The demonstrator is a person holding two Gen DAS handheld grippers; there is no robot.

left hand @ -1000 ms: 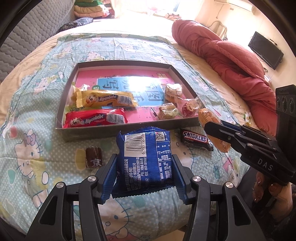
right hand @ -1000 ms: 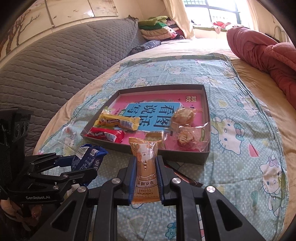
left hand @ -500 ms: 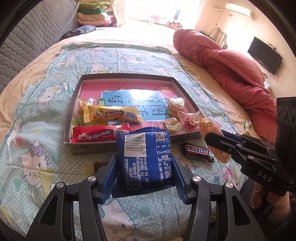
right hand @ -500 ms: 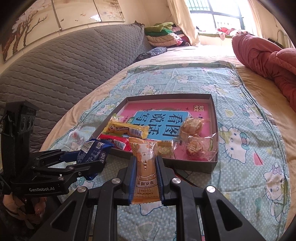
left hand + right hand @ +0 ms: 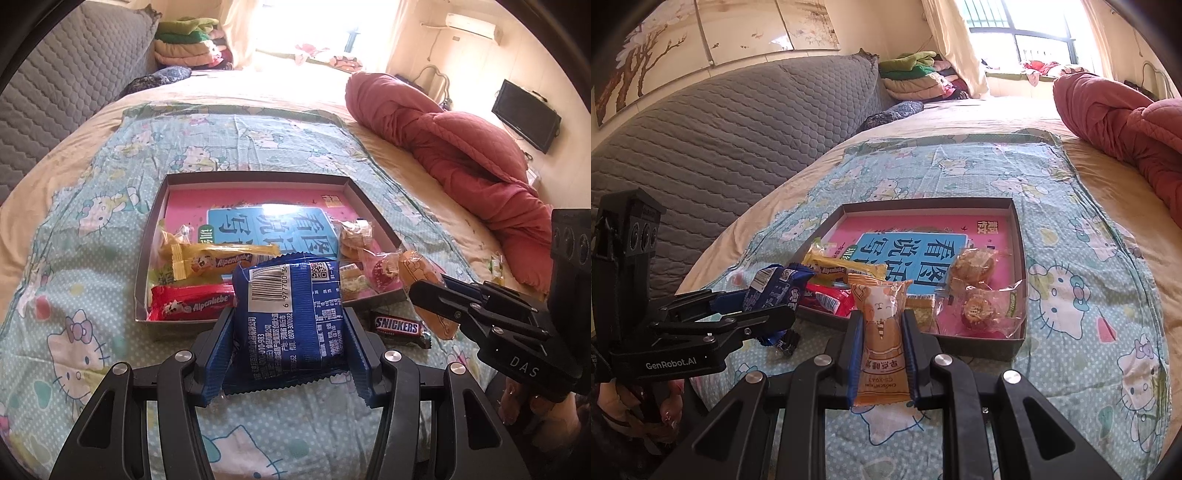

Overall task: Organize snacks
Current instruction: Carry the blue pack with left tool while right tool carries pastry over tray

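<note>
Left gripper (image 5: 288, 354) clamped on blue snack packet (image 5: 291, 314), right gripper (image 5: 881, 350) clamped on orange snack packet (image 5: 881, 332), both held above the bedsheet before the box, Snickers bar (image 5: 399, 328) outside, shallow box (image 5: 255, 179) holding red Alpenliebe (image 5: 192, 301), yellow Alpenliebe (image 5: 221, 260), wrapped pastries (image 5: 975, 264).
</note>
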